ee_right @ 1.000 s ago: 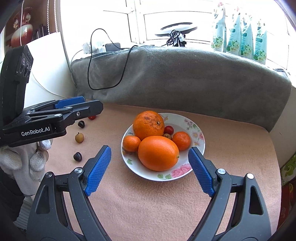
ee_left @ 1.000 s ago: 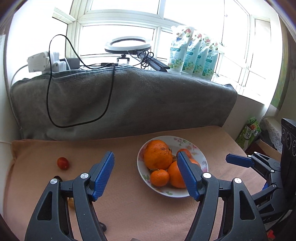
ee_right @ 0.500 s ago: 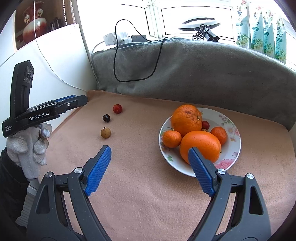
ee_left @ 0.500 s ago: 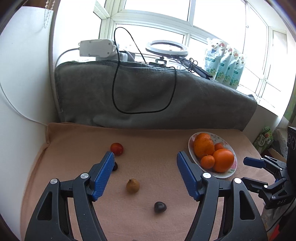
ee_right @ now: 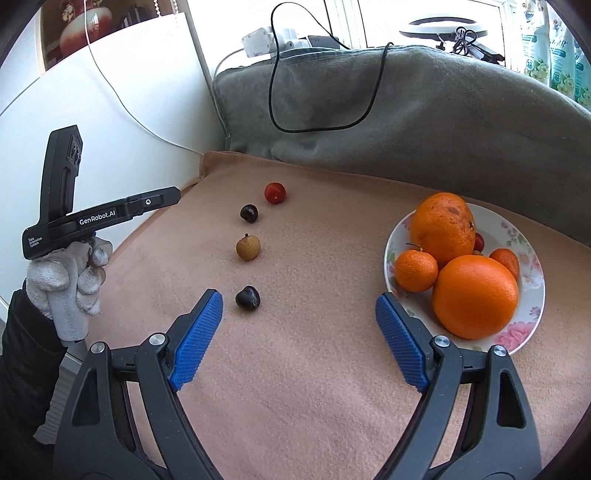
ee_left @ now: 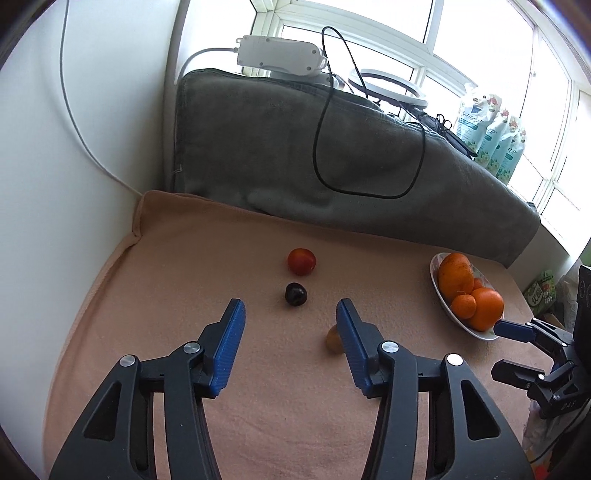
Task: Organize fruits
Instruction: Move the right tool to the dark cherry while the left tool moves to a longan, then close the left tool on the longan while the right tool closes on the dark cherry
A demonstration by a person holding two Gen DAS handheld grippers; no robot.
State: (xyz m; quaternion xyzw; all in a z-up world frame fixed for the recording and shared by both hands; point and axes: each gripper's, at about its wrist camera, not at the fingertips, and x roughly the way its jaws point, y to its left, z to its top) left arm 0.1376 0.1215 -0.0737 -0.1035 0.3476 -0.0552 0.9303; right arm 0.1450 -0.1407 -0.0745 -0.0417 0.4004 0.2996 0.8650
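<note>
The left gripper (ee_left: 288, 314), its jaws just narrowed and gripping nothing, hovers short of a dark cherry (ee_left: 296, 294). The right gripper (ee_right: 299, 308) gapes empty, plate (ee_right: 532, 291) beside its right finger.

Peach cloth (ee_left: 177, 280) covers the tabletop. Behind it a grey blanket (ee_left: 258, 147) is draped over sth bulky, w/ a black cable (ee_left: 321, 122) looping down its front. On top sits a white power strip (ee_left: 280, 55), its white cord (ee_left: 88, 147) running down the white wall (ee_left: 55, 184). Ring light (ee_left: 391, 86) stands by the window (ee_left: 480, 44), next to a row of refill pouches (ee_left: 491, 136) w/ flower print. Far right edge: green carton (ee_left: 543, 291), partly hidden. In right wrist view, a red-white vase (ee_right: 86, 27) stands on a shelf, top left.
</note>
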